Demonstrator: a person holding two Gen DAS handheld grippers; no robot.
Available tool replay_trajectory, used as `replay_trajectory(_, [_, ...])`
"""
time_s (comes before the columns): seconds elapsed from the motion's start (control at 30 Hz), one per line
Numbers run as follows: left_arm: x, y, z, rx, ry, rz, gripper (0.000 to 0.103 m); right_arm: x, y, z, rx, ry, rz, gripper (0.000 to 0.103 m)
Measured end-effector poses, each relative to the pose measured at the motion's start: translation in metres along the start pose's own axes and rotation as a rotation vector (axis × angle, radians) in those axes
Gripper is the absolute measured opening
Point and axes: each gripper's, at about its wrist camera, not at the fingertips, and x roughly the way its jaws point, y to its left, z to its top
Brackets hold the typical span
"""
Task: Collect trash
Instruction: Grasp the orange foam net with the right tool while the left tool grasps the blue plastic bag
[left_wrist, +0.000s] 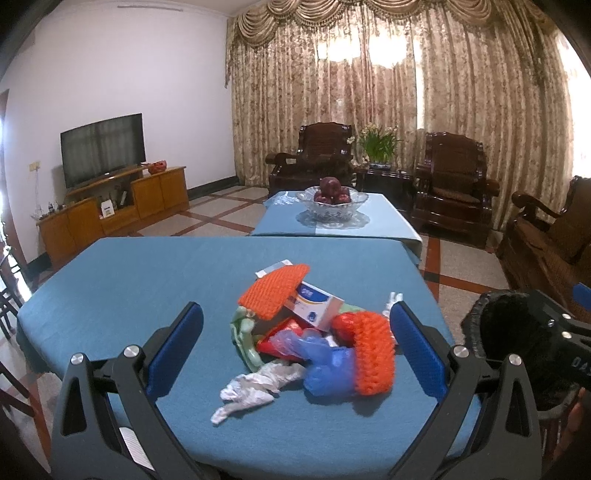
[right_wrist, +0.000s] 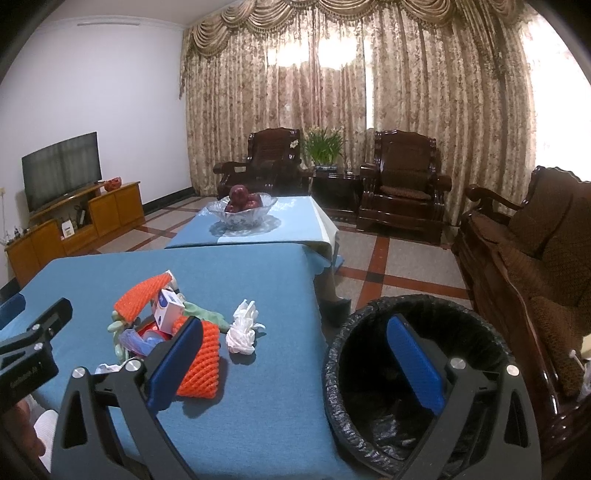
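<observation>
A pile of trash lies on the blue table (left_wrist: 129, 280): two orange foam nets (left_wrist: 275, 291) (left_wrist: 373, 354), a small white and blue box (left_wrist: 317, 302), a blue plastic bag (left_wrist: 325, 365), crumpled white tissue (left_wrist: 251, 387) and a green wrapper (left_wrist: 243, 339). My left gripper (left_wrist: 295, 332) is open and empty, its fingers on either side of the pile, above it. My right gripper (right_wrist: 295, 332) is open and empty, between the table edge and a black-lined bin (right_wrist: 417, 373) at the table's right side. A separate white tissue ball (right_wrist: 242, 328) lies right of the pile.
A second blue table (left_wrist: 332, 221) behind holds a glass bowl of red apples (left_wrist: 332, 199). Dark wooden armchairs (right_wrist: 402, 184) and a sofa (right_wrist: 535, 266) stand at the right and back. A TV (left_wrist: 103, 147) on a wooden cabinet stands at the left wall.
</observation>
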Motion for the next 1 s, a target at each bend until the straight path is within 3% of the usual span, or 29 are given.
replay_trajectory(0.23, [0.035,0.035,-0.017,-0.019,0.011,0.043,0.098,0.040,0.028,-0.018,-0.029,0.026,0.028,0.097])
replay_trajectory(0.43, [0.065,0.070,-0.036,-0.051,0.071,0.065,0.098,0.077,0.066,-0.040,-0.003,0.123,0.168,0.090])
replay_trajectory(0.73, [0.081,0.084,-0.058,-0.021,0.121,0.086,0.098,0.120,0.114,-0.065,-0.112,0.220,0.209,0.082])
replay_trajectory(0.83, [0.084,0.083,-0.059,-0.027,0.132,0.077,0.098,0.129,0.118,-0.073,-0.138,0.259,0.212,0.071])
replay_trajectory(0.9, [0.088,0.085,-0.061,-0.034,0.140,0.069,0.098,0.136,0.121,-0.077,-0.142,0.306,0.242,0.048])
replay_trajectory(1.0, [0.088,0.083,-0.063,-0.034,0.144,0.073,0.098,0.133,0.119,-0.081,-0.140,0.325,0.285,0.032])
